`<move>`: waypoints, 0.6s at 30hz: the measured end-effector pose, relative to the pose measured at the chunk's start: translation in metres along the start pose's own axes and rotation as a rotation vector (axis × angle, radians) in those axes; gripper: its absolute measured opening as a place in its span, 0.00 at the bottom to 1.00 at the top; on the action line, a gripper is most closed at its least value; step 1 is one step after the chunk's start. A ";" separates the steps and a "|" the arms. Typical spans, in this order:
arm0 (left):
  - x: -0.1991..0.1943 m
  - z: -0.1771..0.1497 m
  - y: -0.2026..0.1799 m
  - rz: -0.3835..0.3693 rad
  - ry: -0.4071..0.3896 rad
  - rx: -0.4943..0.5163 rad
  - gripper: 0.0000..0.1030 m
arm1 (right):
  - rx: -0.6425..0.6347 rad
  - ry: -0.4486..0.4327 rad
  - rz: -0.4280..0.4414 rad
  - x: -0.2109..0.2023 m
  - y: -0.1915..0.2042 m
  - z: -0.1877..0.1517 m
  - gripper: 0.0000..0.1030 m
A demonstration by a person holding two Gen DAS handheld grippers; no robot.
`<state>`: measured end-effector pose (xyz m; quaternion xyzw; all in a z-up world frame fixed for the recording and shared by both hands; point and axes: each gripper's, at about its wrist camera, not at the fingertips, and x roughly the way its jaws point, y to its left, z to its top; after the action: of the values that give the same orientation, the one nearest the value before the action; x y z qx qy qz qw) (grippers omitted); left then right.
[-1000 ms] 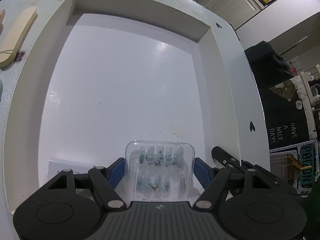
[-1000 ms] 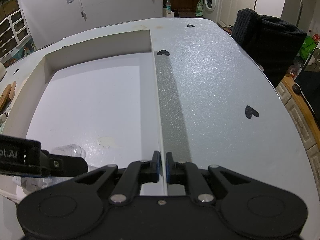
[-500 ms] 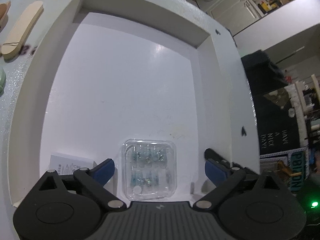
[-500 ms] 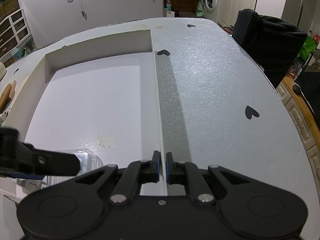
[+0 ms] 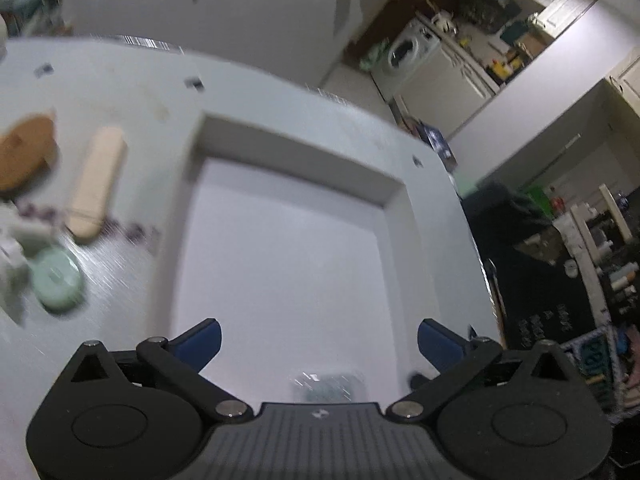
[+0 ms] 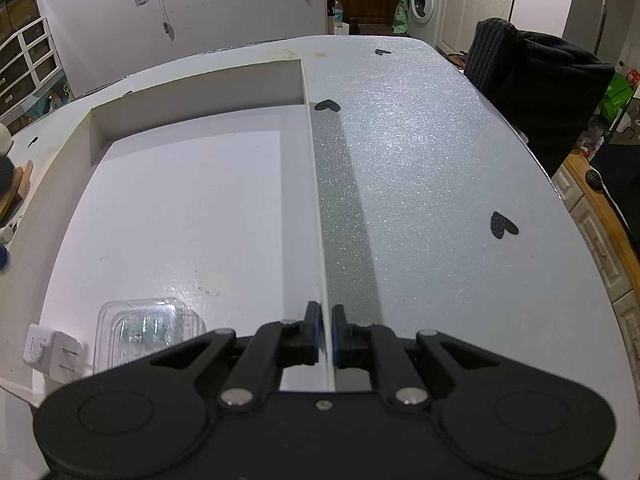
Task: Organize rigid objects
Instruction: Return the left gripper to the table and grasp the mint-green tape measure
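The white tray [image 6: 192,216] fills the middle of the surface [image 6: 440,160]; its right wall is pinched between the clenched fingers of the right gripper [image 6: 325,330]. The left gripper [image 5: 318,338] hangs above it, fingers spread and empty. The clear plastic case [image 6: 148,330] lies in the tray's near-left corner, below and behind the left fingers, beside a white adapter [image 6: 48,350]. Unsorted pieces, including a wooden stick [image 5: 96,188] and a green disc [image 5: 58,280], lie left of the tray, nearer the left gripper.

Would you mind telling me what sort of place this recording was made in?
Most likely a home, in or beside a kitchen or utility area. A washing machine stands under a counter next to white cabinets, and the work happens on a white table holding a shallow white tray.
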<state>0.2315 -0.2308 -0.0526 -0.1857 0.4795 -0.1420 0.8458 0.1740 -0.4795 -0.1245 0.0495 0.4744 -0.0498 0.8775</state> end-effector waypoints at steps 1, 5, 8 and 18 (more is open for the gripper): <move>-0.004 0.002 0.004 0.011 -0.017 0.005 1.00 | 0.000 0.000 0.000 0.000 0.000 0.000 0.07; -0.019 0.011 0.023 0.060 -0.077 0.024 1.00 | 0.000 0.000 0.000 0.000 0.000 0.000 0.07; -0.029 0.015 0.039 0.081 -0.105 0.022 1.00 | 0.001 0.000 0.000 0.000 0.000 0.000 0.07; -0.037 0.007 0.098 0.239 -0.155 0.002 1.00 | 0.000 -0.001 0.000 0.000 0.000 0.000 0.07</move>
<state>0.2256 -0.1265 -0.0656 -0.1365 0.4313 -0.0259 0.8915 0.1739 -0.4793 -0.1245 0.0496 0.4742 -0.0498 0.8776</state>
